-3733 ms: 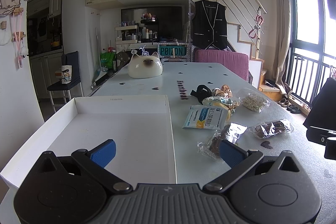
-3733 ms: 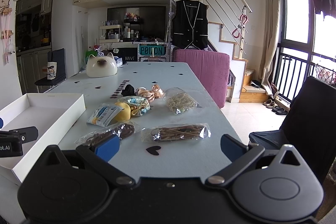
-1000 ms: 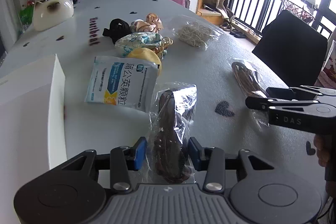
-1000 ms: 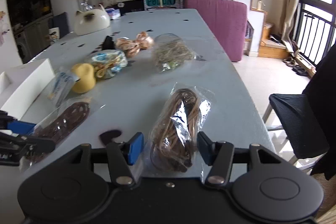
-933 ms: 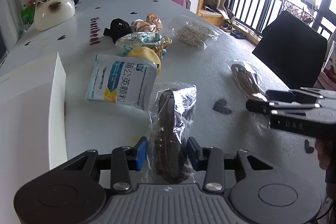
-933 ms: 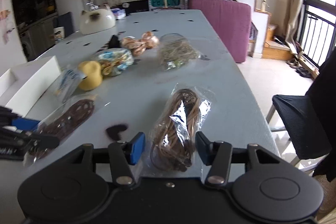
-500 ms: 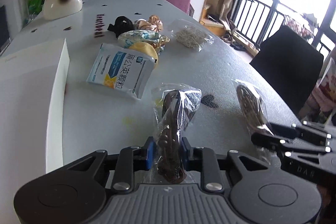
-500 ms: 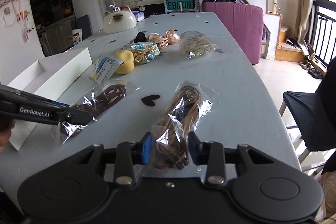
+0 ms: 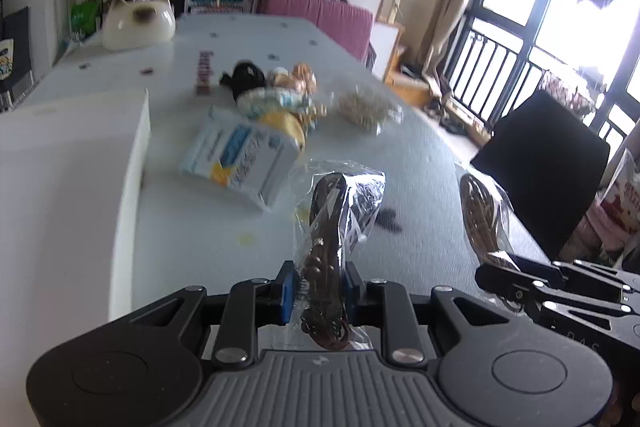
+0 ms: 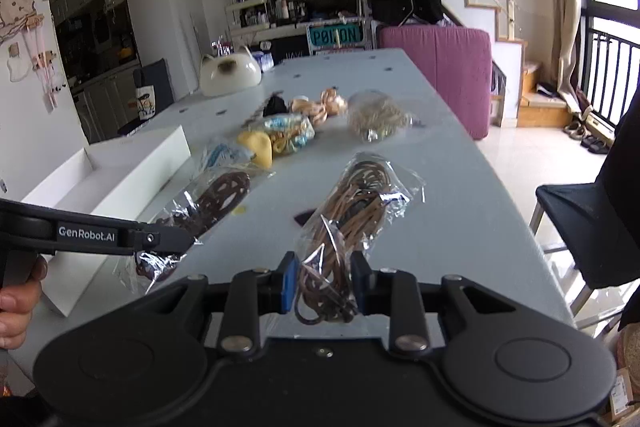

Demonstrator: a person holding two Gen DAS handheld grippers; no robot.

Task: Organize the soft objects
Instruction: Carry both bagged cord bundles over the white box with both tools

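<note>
Over the counter (image 10: 472, 187): both your grippers carry bagged cords.
Left gripper (image 9: 316, 291): clamped on the dark brown cord bag (image 9: 336, 223).
Right gripper (image 10: 325, 283): clamped on the tan cord bag (image 10: 356, 211).
Beside you: white box (image 9: 60, 195) at left.
Ahead: blue-white sachet (image 9: 240, 157), yellow pouch (image 10: 256, 147), scrunchies (image 10: 320, 107), bag of pale bands (image 10: 376, 117).

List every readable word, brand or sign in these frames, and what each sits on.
"GenRobot.AI": side of the black left gripper.
"P0IION", roughly: teal sign behind the table.
"DAS": black right gripper, faint.
Blue-and-white sachet: print blurred.
Dark red lettering on the white tabletop: blurred.
</note>
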